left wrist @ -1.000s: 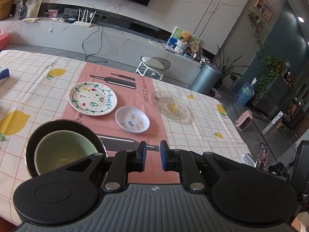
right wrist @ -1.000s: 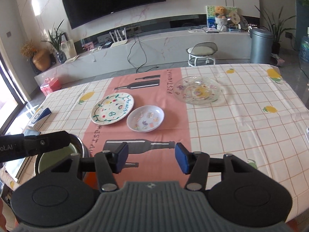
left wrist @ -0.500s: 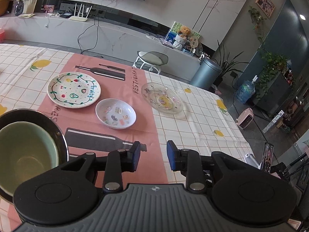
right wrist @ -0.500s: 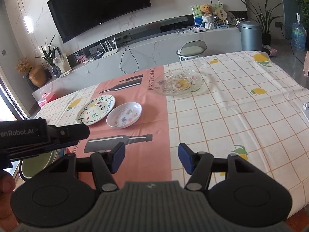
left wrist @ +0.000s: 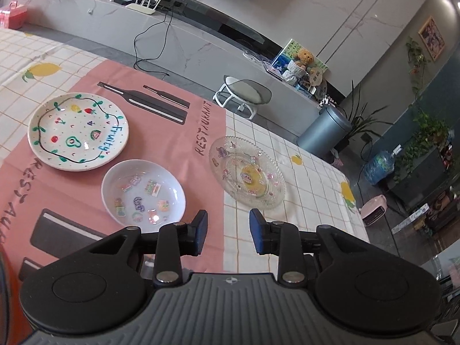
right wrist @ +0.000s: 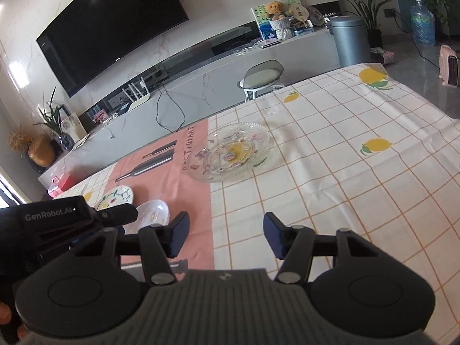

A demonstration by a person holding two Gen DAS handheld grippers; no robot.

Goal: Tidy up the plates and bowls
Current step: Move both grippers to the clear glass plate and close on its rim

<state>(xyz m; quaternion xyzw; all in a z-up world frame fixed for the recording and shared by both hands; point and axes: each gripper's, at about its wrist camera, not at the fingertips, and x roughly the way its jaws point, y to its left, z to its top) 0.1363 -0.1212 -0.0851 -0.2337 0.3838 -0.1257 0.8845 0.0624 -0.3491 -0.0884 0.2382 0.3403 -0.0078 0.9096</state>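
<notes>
A white "Fruity" plate (left wrist: 77,131) lies on the pink runner at the left. Just right of it sits a small white sticker dish (left wrist: 143,192), and a clear glass plate (left wrist: 246,176) rests further right on the checked cloth. My left gripper (left wrist: 225,235) hovers open and empty, just short of the gap between the dish and the glass plate. In the right wrist view my right gripper (right wrist: 225,237) is open with its jaws closing on nothing, well short of the glass plate (right wrist: 230,152). The left gripper's body (right wrist: 66,215) partly hides the sticker dish (right wrist: 152,212) and the Fruity plate (right wrist: 116,197).
The table's far edge (right wrist: 316,77) faces a stool (left wrist: 247,93), a grey bin (left wrist: 325,128) and a low TV bench (left wrist: 161,28). A pink heater (right wrist: 450,66) stands on the floor at the right. A person's fingers (right wrist: 8,320) show at the lower left.
Both grippers moved right and lower toward the table. The black and green bowls slid out of the left view. The left jaws widened; the right jaws narrowed a little.
</notes>
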